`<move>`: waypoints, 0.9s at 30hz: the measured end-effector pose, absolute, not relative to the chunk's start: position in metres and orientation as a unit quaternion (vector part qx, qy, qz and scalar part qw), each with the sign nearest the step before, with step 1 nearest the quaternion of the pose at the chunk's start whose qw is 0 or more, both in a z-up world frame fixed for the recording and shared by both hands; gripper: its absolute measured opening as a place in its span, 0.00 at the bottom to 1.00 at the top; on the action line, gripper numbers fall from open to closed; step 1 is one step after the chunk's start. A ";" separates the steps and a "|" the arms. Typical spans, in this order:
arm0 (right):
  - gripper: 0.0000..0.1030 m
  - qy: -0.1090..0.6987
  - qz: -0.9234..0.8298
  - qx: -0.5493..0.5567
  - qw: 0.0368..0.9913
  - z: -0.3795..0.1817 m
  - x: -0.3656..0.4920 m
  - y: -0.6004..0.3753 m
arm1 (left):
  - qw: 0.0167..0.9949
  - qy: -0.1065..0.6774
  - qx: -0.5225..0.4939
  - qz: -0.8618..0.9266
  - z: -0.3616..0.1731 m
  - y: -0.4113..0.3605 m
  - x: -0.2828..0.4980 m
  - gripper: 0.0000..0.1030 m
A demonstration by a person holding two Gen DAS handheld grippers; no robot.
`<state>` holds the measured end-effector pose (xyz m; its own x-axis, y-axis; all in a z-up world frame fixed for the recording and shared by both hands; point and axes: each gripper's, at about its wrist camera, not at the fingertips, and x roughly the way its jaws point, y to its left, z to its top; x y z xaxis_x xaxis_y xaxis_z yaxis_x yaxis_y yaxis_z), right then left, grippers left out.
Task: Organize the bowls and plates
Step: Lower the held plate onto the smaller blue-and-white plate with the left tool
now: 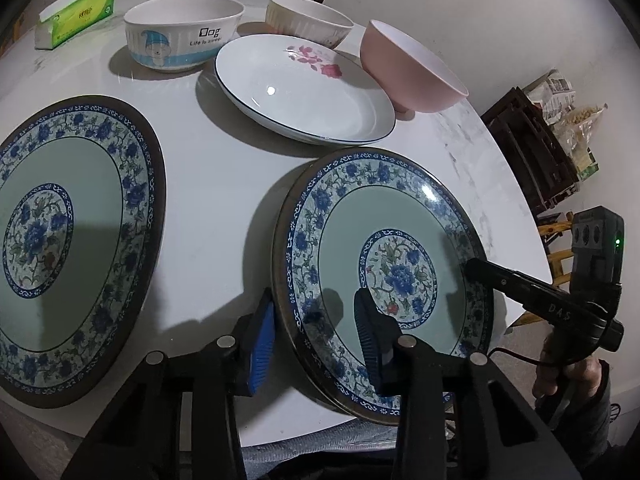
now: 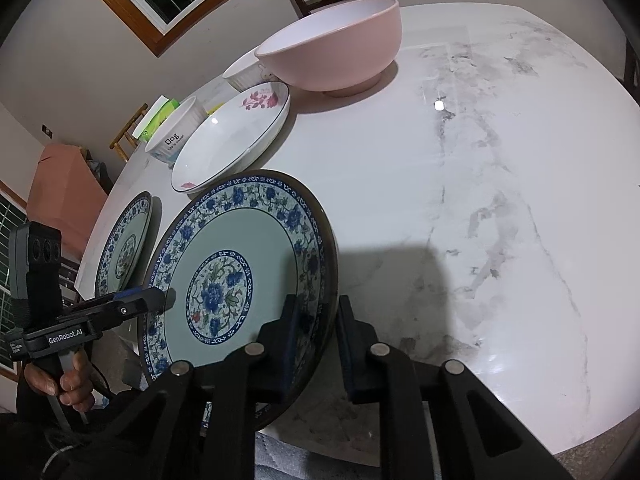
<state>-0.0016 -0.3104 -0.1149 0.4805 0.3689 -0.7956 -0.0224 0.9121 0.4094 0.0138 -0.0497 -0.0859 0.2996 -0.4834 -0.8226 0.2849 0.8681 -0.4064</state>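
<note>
Straddling the near rims of one blue-flowered plate (image 1: 400, 248), both grippers bear on it from opposite sides. The left gripper (image 1: 316, 316) has its jaws either side of the plate's left rim, and whether they press on it cannot be told; the right gripper (image 2: 320, 320) has its jaws clenched on the right rim. That plate sits tilted at the near edge of the white marbled bench (image 2: 480, 200). A second matching plate (image 1: 64, 236) lies to its left, apart. Farther back stand a white rose plate (image 1: 304, 88), a pink bowl (image 1: 408, 68), a "Dog" bowl (image 1: 180, 32) and a ribbed bowl (image 1: 308, 20).
</note>
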 end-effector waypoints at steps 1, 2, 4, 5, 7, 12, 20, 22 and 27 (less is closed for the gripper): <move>0.18 0.496 0.115 0.175 0.843 -0.115 -0.002 -0.311 | 0.802 0.541 -0.090 -0.239 -0.086 -0.050 0.014 0.32; 0.17 0.495 0.114 0.177 0.843 -0.115 -0.002 -0.311 | 0.802 0.541 -0.089 -0.237 -0.086 -0.050 0.013 0.30; 0.17 0.495 0.111 0.178 0.843 -0.115 -0.003 -0.311 | 0.805 0.540 -0.084 -0.232 -0.086 -0.050 0.013 0.27; 0.17 0.495 0.110 0.179 0.843 -0.115 -0.003 -0.311 | 0.805 0.540 -0.083 -0.230 -0.086 -0.050 0.013 0.24; 0.17 0.496 0.109 0.179 0.842 -0.114 -0.004 -0.310 | 0.805 0.541 -0.084 -0.226 -0.087 -0.048 0.014 0.21; 0.17 0.495 0.105 0.184 0.842 -0.110 -0.007 -0.310 | 0.806 0.542 -0.083 -0.223 -0.086 -0.044 0.012 0.17; 0.17 0.491 0.102 0.184 0.845 -0.103 -0.011 -0.302 | 0.813 0.534 -0.077 -0.220 -0.077 -0.038 0.007 0.18; 0.17 0.489 0.102 0.183 0.847 -0.100 -0.012 -0.299 | 0.815 0.531 -0.077 -0.220 -0.075 -0.037 0.006 0.18; 0.17 0.481 0.107 0.178 0.852 -0.091 -0.014 -0.292 | 0.821 0.522 -0.080 -0.217 -0.068 -0.032 0.004 0.18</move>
<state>-0.0141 -0.2923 -0.0909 0.5141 0.3537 -0.7814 -0.0104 0.9135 0.4067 0.0036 -0.0318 -0.0676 0.3615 -0.4405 -0.8217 0.2729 0.8927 -0.3585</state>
